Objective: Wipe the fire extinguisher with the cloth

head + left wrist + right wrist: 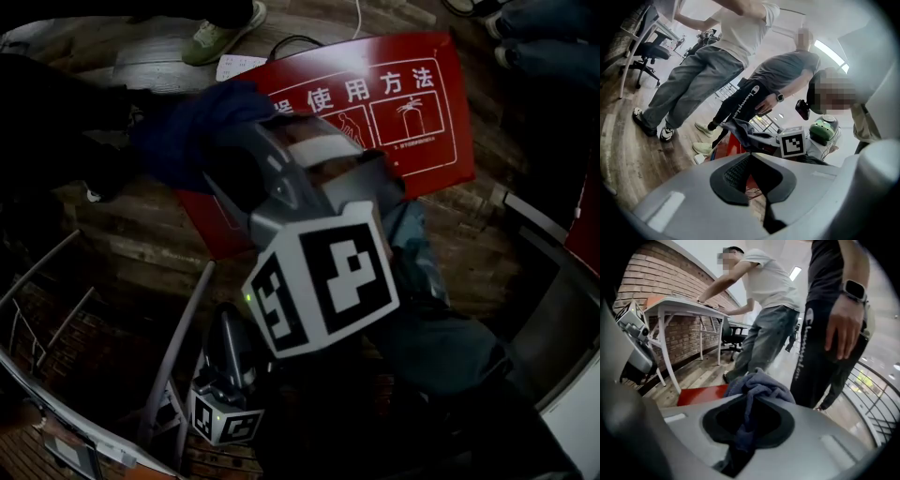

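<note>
The right gripper (747, 420) has its jaws clamped on a dark blue cloth (759, 385), which bunches out past the tips and trails back between them. From the head view, the cloth hangs at the left edge of the red fire extinguisher box (403, 103); contact between the two cannot be made out. The box lies flat on the plank floor (141, 244), its face printed with white characters and usage diagrams, and a pale green shoe (220, 36) stands just beyond its far-left corner. The left gripper (751, 180) sits low and nearer the wearer, its jaws a little apart with nothing between them and only red box and floor showing through the gap. Two bystanders stand on the floor beyond the box, one in a white T-shirt and grey jeans (768, 310), the other in dark trousers (820, 348).
</note>
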The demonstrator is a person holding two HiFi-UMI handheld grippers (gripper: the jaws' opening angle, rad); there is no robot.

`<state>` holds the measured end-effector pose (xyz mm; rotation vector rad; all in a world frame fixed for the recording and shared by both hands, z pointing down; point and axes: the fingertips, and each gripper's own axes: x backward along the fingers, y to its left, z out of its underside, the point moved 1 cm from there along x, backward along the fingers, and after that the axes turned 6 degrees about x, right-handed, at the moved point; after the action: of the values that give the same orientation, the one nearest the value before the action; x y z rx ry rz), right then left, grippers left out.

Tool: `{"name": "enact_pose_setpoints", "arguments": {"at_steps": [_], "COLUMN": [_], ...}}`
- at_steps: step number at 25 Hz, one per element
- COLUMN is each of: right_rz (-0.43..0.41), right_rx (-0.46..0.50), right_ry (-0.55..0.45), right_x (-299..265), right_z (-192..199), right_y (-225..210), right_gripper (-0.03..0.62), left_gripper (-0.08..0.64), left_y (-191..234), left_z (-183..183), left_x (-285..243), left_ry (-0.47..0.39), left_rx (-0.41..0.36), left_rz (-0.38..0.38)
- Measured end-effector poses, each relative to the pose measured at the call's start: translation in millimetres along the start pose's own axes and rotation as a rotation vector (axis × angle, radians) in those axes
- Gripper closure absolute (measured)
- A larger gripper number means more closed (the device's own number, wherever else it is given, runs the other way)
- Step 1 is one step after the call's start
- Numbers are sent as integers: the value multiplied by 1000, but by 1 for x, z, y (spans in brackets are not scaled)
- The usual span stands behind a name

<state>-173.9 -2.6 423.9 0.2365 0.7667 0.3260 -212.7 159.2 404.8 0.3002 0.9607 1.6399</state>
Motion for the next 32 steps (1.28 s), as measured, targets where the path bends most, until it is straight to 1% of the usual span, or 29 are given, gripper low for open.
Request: {"name": "enact_pose_setpoints", "arguments": {"at_steps": [4, 6, 7, 9, 12, 14, 16, 19, 20, 21, 23, 25, 27, 30, 32], "right_rz": [-162, -204, -212, -207, -143, -104, -102, -190, -207, -203, -148, -82, -37, 14, 41], "right_rx": [106, 132, 124, 69, -55, -106, -94, -28, -11, -8, -43, -95, -157, -255, -304], "right_ry": [-52, -70, -73, -56, 16, 34, 52, 145, 156, 150, 114, 62, -6, -98, -121], "right_x": [7, 21, 30, 50, 83, 102, 113, 109, 102, 94, 73, 52, 35, 22, 22], "right_z": [-22, -18, -11, 10, 53, 73, 83, 94, 95, 96, 92, 85, 78, 68, 69], "right_y": [77, 101, 106, 102, 76, 65, 71, 116, 132, 142, 143, 136, 140, 145, 141], "right_gripper": [548, 548, 548, 548, 548, 548, 548, 548, 548, 549, 548, 548, 549, 549, 549], "left_gripper": [557, 557, 557, 557, 557, 557, 557, 557, 557, 557, 557, 557, 557, 557, 557], "left_y": [5, 3, 1, -4, -3, -2, 0, 2, 3, 3, 5, 7, 10, 13, 12], "left_z": [-6, -7, -7, -3, 5, 9, 12, 14, 14, 13, 12, 12, 13, 17, 19], "left_x": [2, 5, 7, 10, 15, 18, 18, 18, 18, 18, 17, 18, 20, 24, 23], "left_ry": [-13, -30, -37, -37, -30, -24, -16, -11, -13, -13, -13, -14, -15, -9, -7], "left_rx": [-6, -1, 4, 19, 50, 63, 67, 71, 73, 73, 72, 69, 73, 88, 91], "left_rz": [-12, -20, -18, -11, -17, -19, -17, -18, -19, -19, -17, -19, -28, -42, -41]}}
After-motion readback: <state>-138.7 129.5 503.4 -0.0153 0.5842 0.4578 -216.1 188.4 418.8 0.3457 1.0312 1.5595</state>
